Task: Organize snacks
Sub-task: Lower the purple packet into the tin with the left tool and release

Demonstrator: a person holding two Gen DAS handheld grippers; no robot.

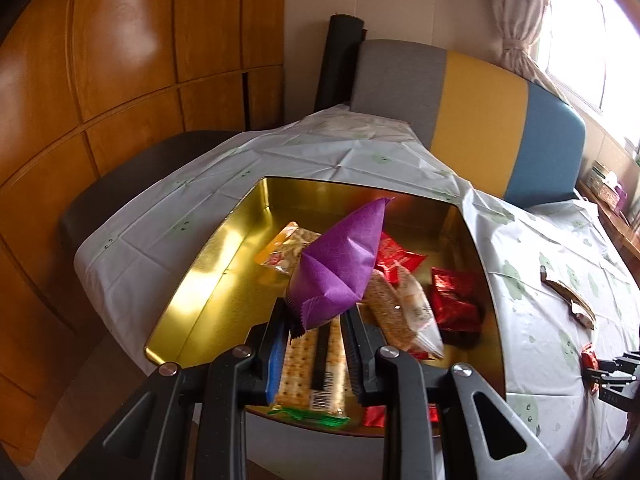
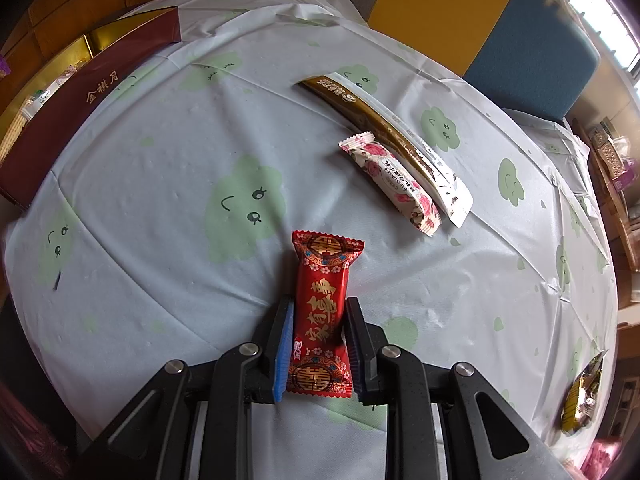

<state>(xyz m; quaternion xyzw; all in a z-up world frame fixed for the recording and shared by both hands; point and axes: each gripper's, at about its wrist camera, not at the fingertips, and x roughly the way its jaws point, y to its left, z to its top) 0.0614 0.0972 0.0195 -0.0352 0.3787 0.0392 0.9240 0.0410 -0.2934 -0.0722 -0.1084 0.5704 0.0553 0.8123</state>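
Two snacks in hand, one over the gold tin.
Left gripper [image 1: 316,316] jaws clamp a purple paper-wrapped snack [image 1: 340,268] above the gold metal tin [image 1: 192,280]; release next. Right gripper [image 2: 320,336] jaws pinch a red foil candy bar [image 2: 322,316] on the surface, likely lifting toward the tin.

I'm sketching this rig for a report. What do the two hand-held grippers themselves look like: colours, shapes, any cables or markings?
Both look alike. The left hand-held gripper and the right hand-held gripper are matte black, with angular linkage arms that have triangular cutouts, joined by round silver pivot pins. Each has two flat fingers with ribbed pads: the left pad is bright blue, the right one dark. No cables, sleeves or readable markings show.
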